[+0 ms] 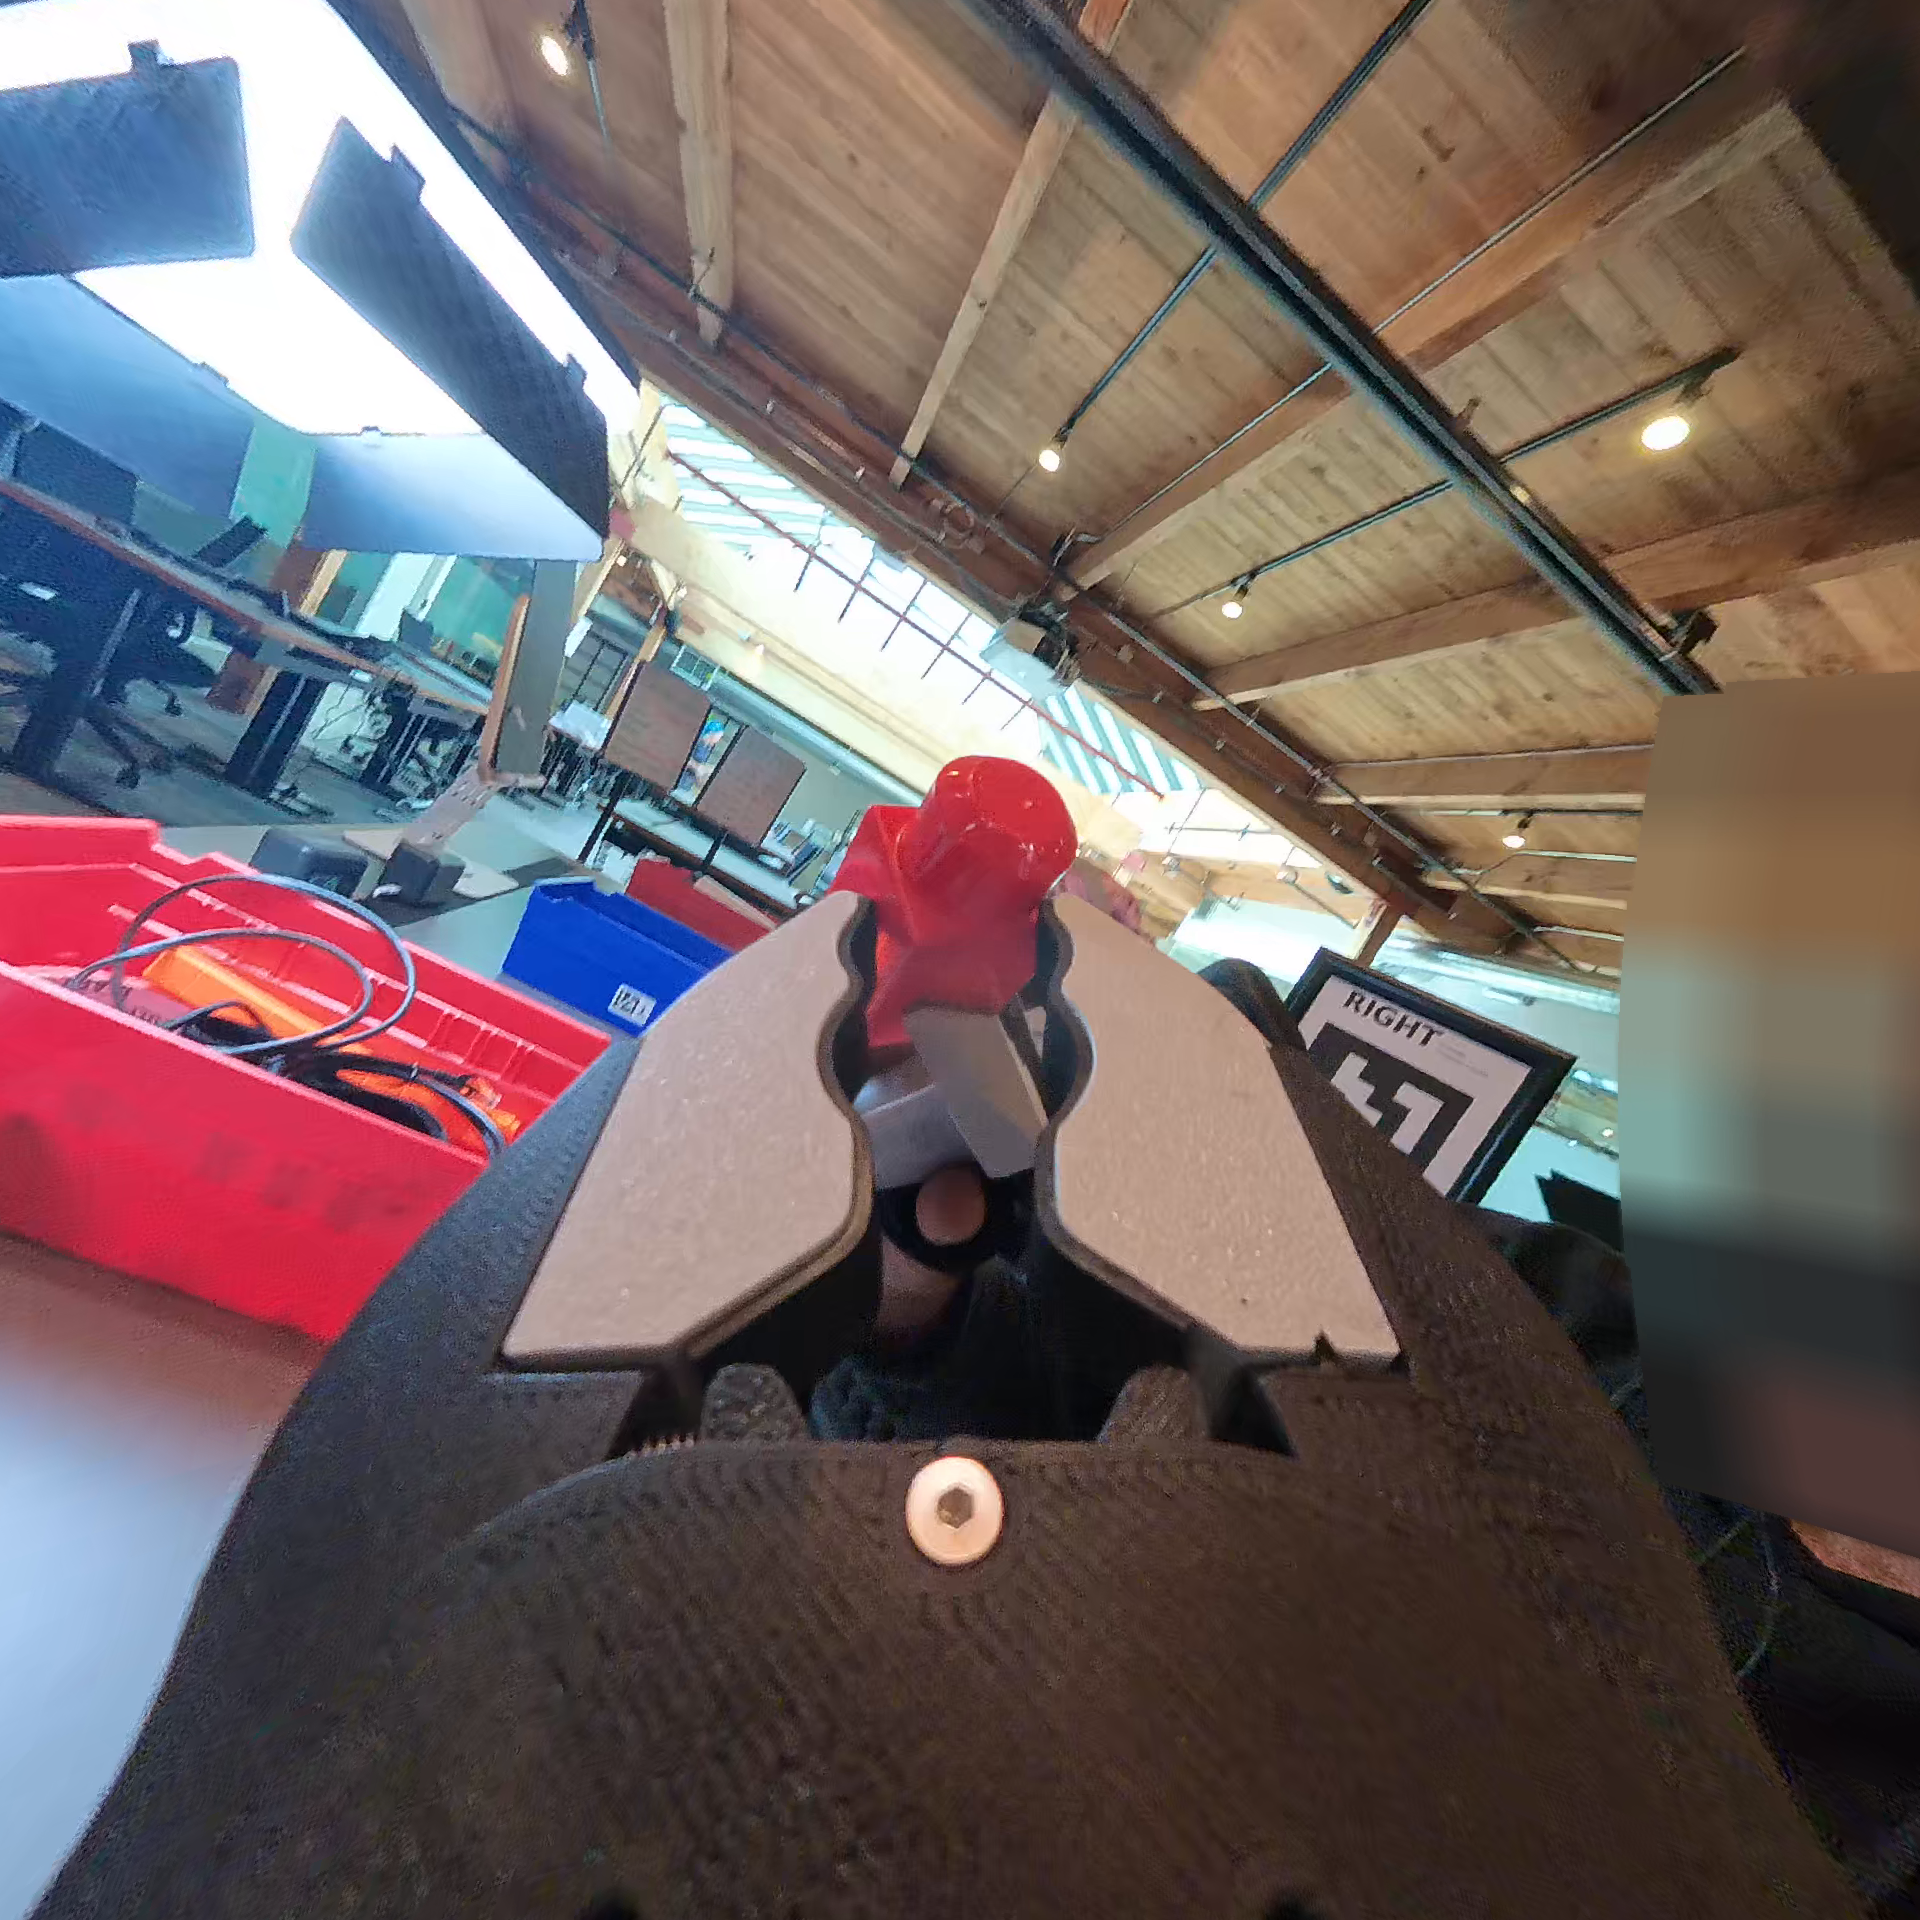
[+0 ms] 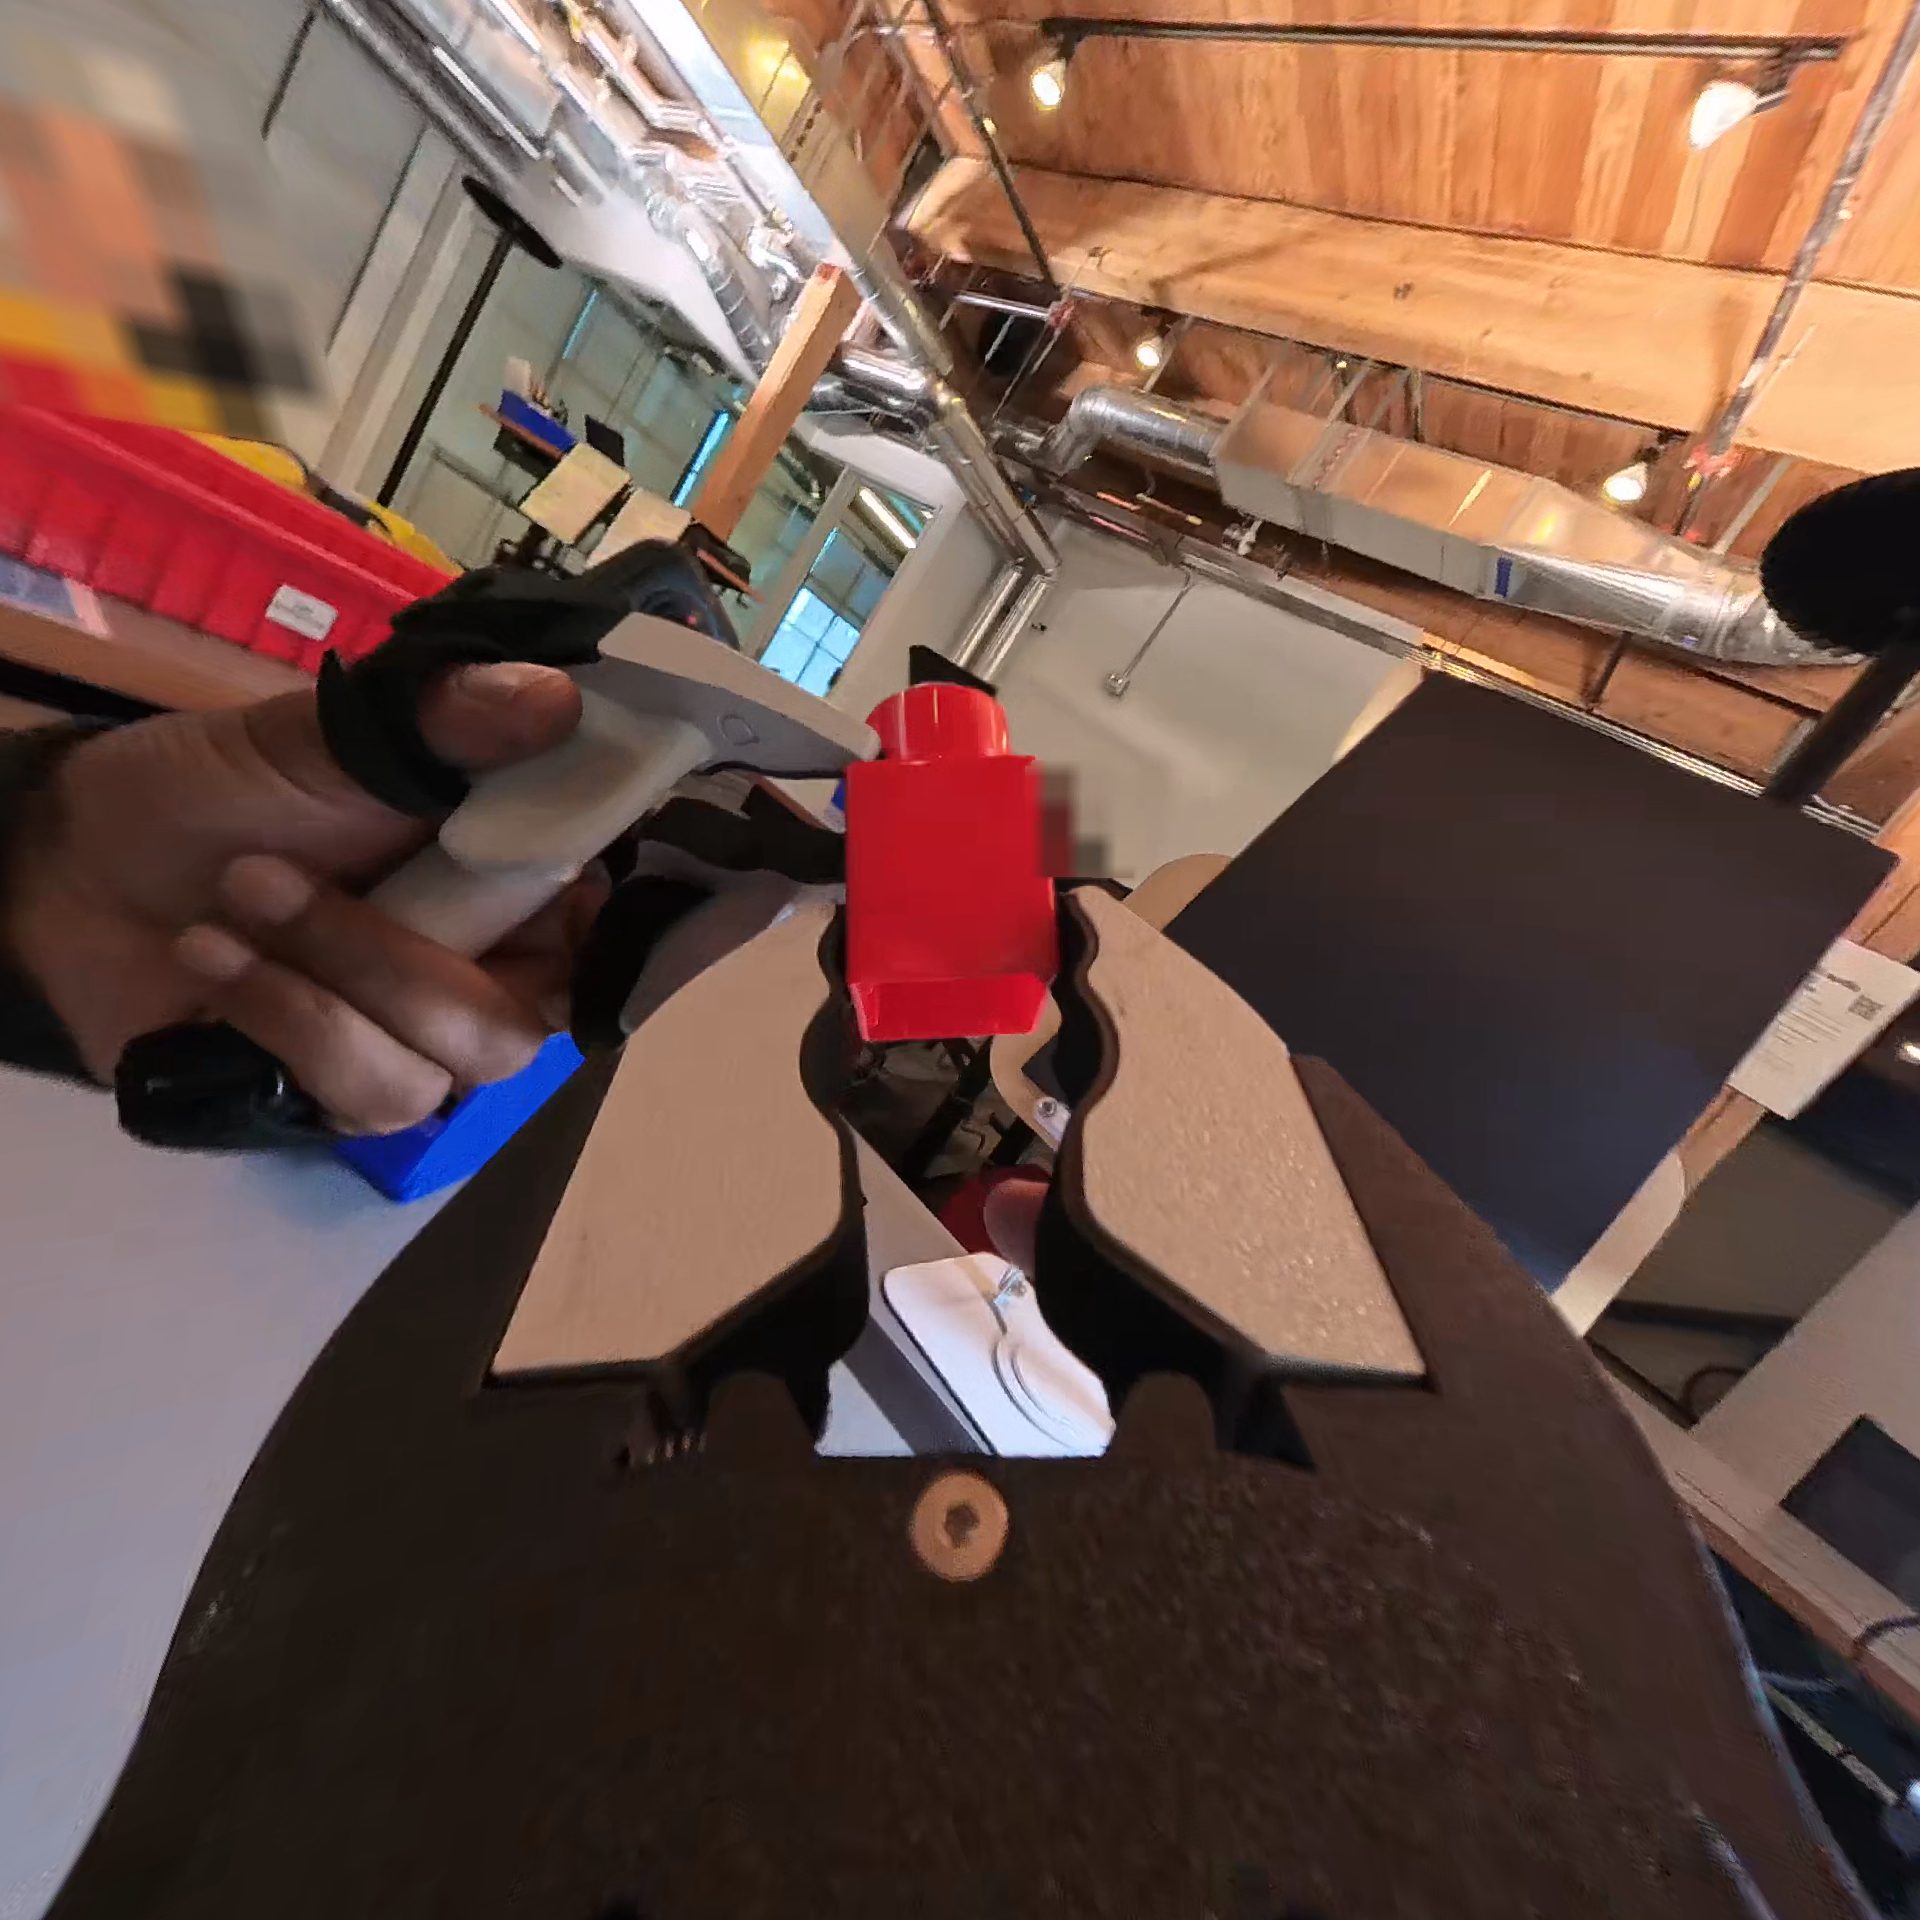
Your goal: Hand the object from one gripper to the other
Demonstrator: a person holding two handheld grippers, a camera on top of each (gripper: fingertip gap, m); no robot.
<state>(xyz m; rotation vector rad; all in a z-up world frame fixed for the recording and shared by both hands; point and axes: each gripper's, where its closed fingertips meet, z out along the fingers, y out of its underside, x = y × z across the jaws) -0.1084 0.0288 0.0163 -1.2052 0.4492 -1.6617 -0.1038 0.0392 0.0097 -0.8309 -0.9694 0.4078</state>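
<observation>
A red toy block (image 1: pixel 961 883) with a round stud on top sits between the fingertips of my left gripper (image 1: pixel 956 925), which is shut on it. A grey finger (image 1: pixel 982 1086) of the right gripper shows just below the block. In the right wrist view the block (image 2: pixel 945 883) stands upright with its lower part between the tips of my right gripper (image 2: pixel 948 935), which is shut on it. The left gripper's pale finger (image 2: pixel 727 717), held by a person's hand (image 2: pixel 260 883), touches the block's upper left by the stud; its other finger is hidden behind the block.
A red bin (image 1: pixel 208 1143) with cables and a blue bin (image 1: pixel 603 945) stand on the table to the left. A black-and-white marker card (image 1: pixel 1423 1070) shows at the right. In the right wrist view there are a blue bin (image 2: pixel 457 1132), a red bin (image 2: pixel 187 540) and a dark panel (image 2: pixel 1507 987). My left and right fingertips are right by each other.
</observation>
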